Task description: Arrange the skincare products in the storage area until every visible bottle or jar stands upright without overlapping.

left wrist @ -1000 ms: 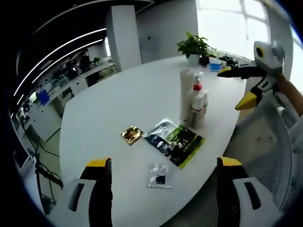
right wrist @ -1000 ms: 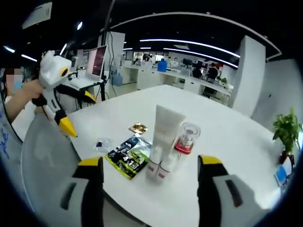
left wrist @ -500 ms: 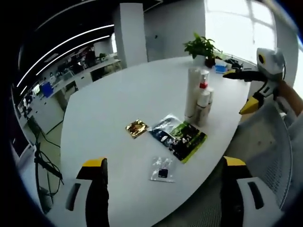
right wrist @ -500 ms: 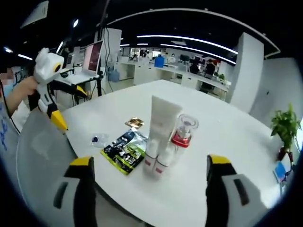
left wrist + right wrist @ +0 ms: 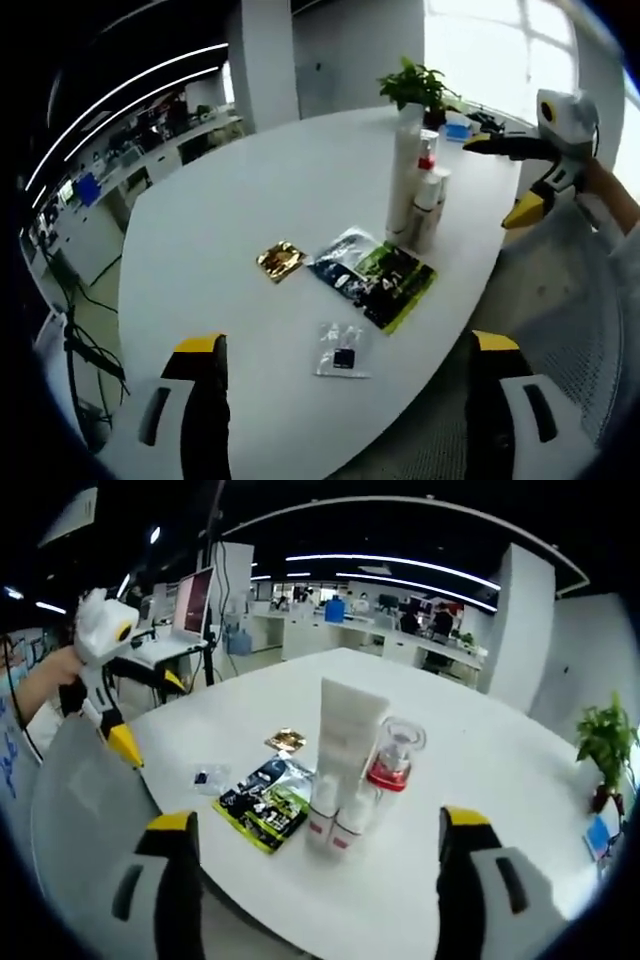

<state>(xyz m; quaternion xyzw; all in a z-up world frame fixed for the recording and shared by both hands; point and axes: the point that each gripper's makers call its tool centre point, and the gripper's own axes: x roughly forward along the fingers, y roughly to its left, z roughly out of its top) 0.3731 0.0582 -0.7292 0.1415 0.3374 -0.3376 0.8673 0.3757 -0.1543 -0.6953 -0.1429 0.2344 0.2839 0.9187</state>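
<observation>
A tall white tube [image 5: 403,175] [image 5: 340,740] stands upright near the white table's edge. Tight against it stand a pump bottle with a red collar and clear cap [image 5: 427,152] [image 5: 393,762] and two small white bottles [image 5: 424,208] [image 5: 335,822]. Flat on the table beside them lie a dark green pouch [image 5: 372,282] [image 5: 262,800], a gold sachet [image 5: 279,260] [image 5: 287,742] and a small clear sachet [image 5: 340,352] [image 5: 208,776]. My left gripper [image 5: 347,343] [image 5: 150,715] is open and held off the table's near edge. My right gripper [image 5: 315,820] [image 5: 495,182] is open, short of the bottles, holding nothing.
The oval white table [image 5: 230,190] [image 5: 470,780] carries a potted plant [image 5: 418,85] [image 5: 605,750] and small items at its far end. A grey mesh chair back [image 5: 570,310] [image 5: 80,820] stands between the grippers. Office desks and a monitor [image 5: 203,605] lie beyond.
Both views have shifted slightly with the hands. The bottles and sachets stand where they were, and both grippers stay open and empty.
</observation>
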